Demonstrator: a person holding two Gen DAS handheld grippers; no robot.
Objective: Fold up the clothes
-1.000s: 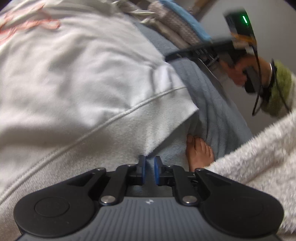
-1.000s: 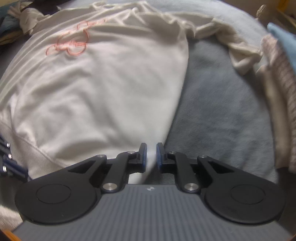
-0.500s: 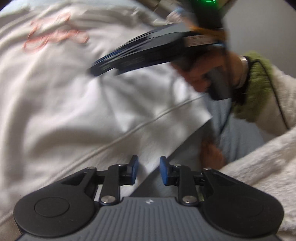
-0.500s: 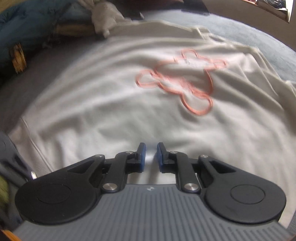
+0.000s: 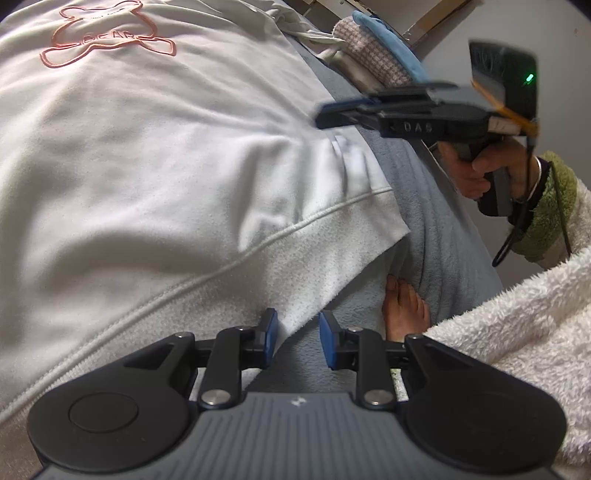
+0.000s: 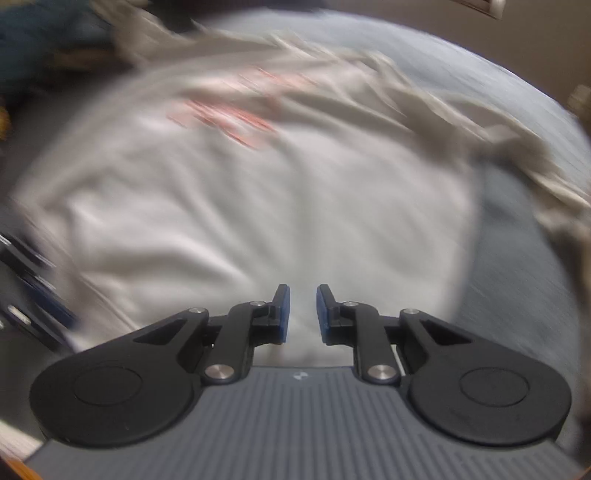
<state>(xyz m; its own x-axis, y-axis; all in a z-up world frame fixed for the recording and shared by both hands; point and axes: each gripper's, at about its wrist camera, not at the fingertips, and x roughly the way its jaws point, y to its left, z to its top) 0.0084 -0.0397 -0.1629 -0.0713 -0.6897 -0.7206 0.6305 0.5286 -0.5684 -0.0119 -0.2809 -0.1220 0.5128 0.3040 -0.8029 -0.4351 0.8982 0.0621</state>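
**Claws both narrow, nothing gripped: first fold to set up**

Spread over the grey blanket, face up: white sweatshirt, reaching from the near edge to the far end, with a folded pile beside it. Probably best taken at the hem band, close to its corner. Pinch both layers, lift just clear, carry toward the bear print, and mind the bare foot below. Left claw: slightly parted, just been opening, hem edge in the gap but unpinched. Needs widening first. Right claw: barely parted, empty, view blurred
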